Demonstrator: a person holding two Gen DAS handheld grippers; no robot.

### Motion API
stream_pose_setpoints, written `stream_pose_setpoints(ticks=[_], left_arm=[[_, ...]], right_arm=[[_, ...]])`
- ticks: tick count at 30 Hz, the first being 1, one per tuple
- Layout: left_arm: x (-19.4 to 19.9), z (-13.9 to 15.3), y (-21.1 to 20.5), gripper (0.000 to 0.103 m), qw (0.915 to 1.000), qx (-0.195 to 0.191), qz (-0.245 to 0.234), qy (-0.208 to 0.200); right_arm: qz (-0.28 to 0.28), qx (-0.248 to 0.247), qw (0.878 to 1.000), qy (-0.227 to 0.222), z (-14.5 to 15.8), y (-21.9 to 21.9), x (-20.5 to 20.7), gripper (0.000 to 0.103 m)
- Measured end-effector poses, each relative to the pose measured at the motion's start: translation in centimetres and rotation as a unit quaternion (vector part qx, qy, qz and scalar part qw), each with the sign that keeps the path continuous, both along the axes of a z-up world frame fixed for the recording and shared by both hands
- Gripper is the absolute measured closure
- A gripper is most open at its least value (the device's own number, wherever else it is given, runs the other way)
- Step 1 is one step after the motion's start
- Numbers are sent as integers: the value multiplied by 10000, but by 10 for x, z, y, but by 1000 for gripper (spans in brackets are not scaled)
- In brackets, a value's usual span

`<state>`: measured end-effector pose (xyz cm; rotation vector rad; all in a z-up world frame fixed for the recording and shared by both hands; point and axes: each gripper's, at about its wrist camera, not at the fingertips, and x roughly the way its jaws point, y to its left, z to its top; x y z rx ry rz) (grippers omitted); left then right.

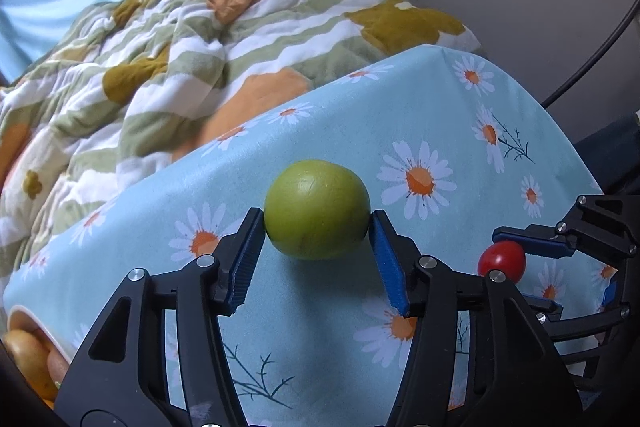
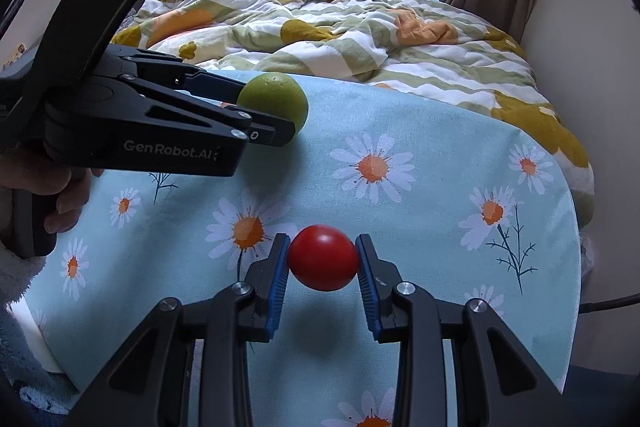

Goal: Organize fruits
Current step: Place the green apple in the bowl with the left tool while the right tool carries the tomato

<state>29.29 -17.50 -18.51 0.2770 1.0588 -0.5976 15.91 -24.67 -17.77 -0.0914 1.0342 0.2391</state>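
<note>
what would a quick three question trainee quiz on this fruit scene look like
1. True or false: the right gripper holds a green fruit.
2. Which cloth covers the table? A) plain white B) light blue with daisies C) red checks
3. Fill in: the left gripper has its jaws on either side of the ____ fruit.

Key
1. False. It is shut on the red fruit, lifted above its shadow.
2. B. The striped quilt lies on the bed behind.
3. Green. The green fruit sits between the blue pads, which touch its sides.
</note>
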Motion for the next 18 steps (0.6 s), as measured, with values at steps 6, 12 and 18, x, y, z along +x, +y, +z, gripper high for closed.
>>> stream_pose_setpoints(ticks=[6, 12, 18], left_arm=[[3, 0, -3, 44, 10000, -21, -20, -62], [-3, 4, -1, 44, 9999, -10, -16, -138], [-10, 15, 9, 44, 9997, -103, 101, -205]], right_arm=[[-110, 43, 9999, 5, 0, -10, -1, 72], [-201, 107, 9997, -78, 4, -16, 0, 72], [-153, 96, 9996, -223, 14, -13, 0, 72]])
